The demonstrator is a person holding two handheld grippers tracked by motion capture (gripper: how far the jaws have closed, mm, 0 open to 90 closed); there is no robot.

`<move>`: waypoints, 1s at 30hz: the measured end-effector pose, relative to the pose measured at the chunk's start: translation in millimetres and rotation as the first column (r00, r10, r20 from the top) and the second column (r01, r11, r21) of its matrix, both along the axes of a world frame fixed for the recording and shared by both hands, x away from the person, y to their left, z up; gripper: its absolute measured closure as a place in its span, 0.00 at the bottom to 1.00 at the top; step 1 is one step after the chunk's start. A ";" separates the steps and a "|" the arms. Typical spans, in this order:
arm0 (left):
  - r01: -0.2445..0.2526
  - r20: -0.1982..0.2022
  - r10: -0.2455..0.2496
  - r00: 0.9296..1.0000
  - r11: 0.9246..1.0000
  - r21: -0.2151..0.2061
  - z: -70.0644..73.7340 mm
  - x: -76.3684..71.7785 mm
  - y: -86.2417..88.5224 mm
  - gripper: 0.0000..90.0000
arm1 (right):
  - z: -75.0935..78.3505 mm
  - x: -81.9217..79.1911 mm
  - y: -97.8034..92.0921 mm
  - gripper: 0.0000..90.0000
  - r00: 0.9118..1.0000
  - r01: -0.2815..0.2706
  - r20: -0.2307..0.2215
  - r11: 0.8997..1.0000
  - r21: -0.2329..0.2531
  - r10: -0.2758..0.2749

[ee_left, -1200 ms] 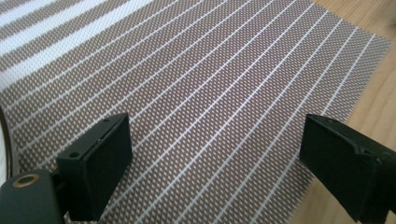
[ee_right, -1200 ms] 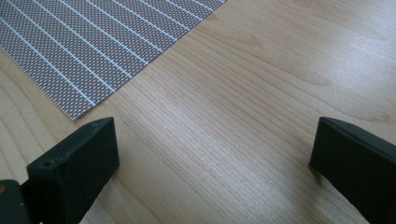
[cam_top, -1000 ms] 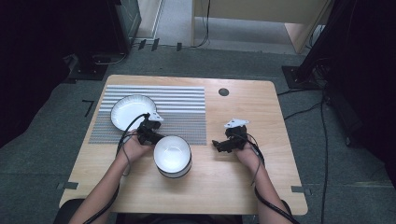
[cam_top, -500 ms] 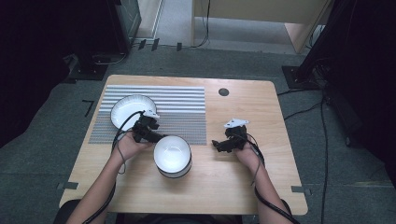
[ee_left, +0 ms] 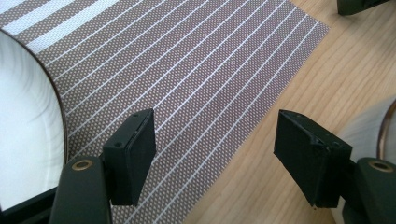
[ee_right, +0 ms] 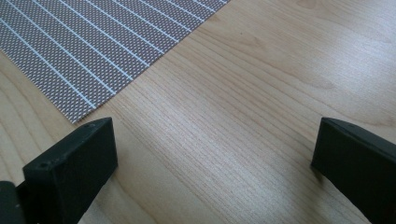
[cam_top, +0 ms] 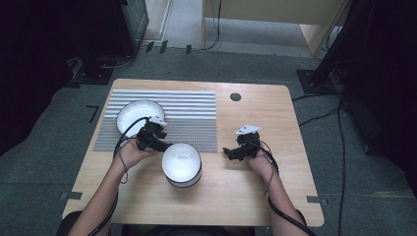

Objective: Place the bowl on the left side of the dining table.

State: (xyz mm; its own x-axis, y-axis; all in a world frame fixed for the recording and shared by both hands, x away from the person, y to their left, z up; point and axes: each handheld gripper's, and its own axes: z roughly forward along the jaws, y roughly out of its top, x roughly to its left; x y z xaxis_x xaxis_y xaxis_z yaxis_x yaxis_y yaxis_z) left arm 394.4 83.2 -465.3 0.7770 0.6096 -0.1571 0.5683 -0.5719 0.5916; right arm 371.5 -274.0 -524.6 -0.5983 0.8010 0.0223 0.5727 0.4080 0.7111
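Two white round bowls, both upright, mouths up: one (cam_top: 182,164) on bare wooden tabletop (cam_top: 275,191) nr front edge, other (cam_top: 136,115) on striped grey placemat (cam_top: 192,118). Left gripper (cam_top: 156,142) between them, jaws open, empty. Right gripper (cam_top: 231,152) well apart, jaws wide open over bare wood.

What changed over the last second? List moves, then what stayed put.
The left gripper drew back from the bowl toward the plate and now hangs open over the striped mat's edge. The bowl, plate, mat and open right gripper kept their places.
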 end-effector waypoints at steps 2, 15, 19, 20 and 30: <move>-0.016 -0.010 0.016 1.000 1.000 -0.011 1.3 -0.6 2.1 0.34 | 0.0 0.0 0.0 0.00 1.000 0.000 0.000 1.000 0.000 0.000; -0.039 -0.036 0.037 0.999 0.999 -0.035 8.4 -1.1 9.4 0.36 | 0.0 0.3 0.2 0.00 1.000 -0.002 0.000 1.000 0.000 0.002; -0.031 -0.044 0.029 0.999 0.999 -0.034 9.5 -2.3 10.0 0.35 | 0.0 0.3 0.2 0.00 1.000 -0.003 0.001 1.000 -0.001 0.003; -0.028 -0.050 0.026 0.998 0.999 -0.043 9.6 -2.6 10.5 0.34 | 0.0 0.3 0.2 0.00 1.000 -0.003 0.001 1.000 0.000 0.003; -0.011 -0.056 0.009 0.998 0.999 -0.039 12.4 -4.8 12.3 0.32 | 0.0 0.3 0.2 0.00 1.000 -0.002 0.001 1.000 0.000 0.002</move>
